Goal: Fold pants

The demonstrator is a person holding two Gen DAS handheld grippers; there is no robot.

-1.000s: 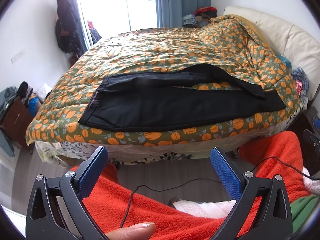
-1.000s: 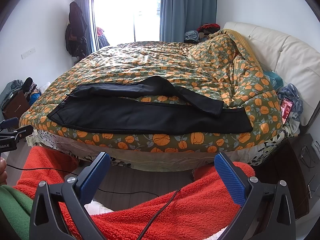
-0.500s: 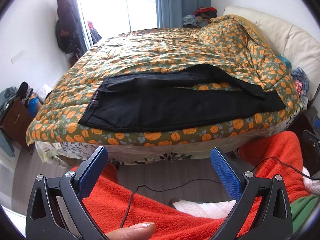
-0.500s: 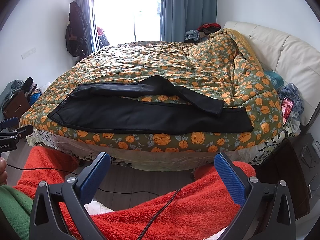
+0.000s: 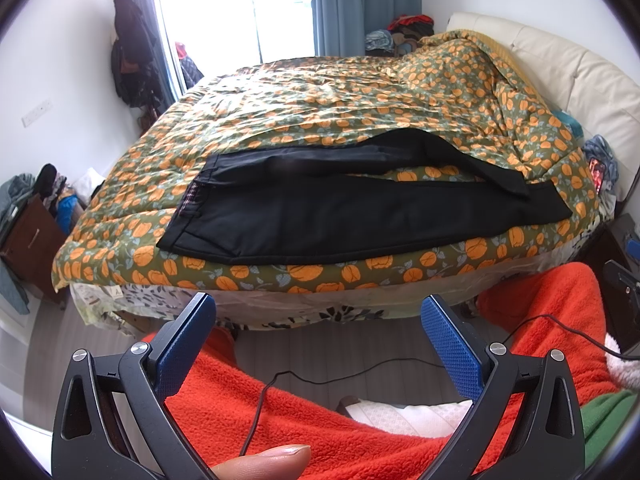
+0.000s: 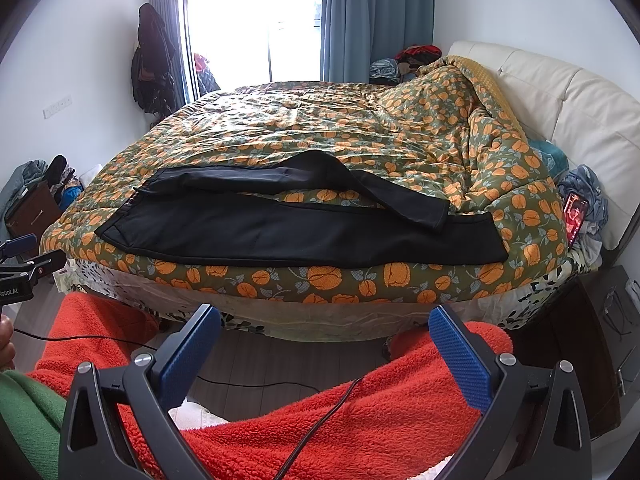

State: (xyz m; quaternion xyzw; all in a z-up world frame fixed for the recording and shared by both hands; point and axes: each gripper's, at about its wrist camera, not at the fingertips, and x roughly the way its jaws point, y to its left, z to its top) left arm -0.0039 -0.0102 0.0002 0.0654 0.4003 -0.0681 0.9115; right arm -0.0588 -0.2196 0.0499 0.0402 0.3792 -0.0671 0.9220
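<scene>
The black pants (image 5: 352,220) lie lengthwise along the near edge of the bed (image 5: 360,276), on its orange-flowered quilt (image 6: 320,128), waistband toward the foot end, the far leg bent across toward the near leg's cuff. Both the left tongs (image 5: 318,320) and the right tongs (image 6: 324,330) hang spread apart and empty, short of the bed, above red fleece-clad legs (image 6: 380,412).
</scene>
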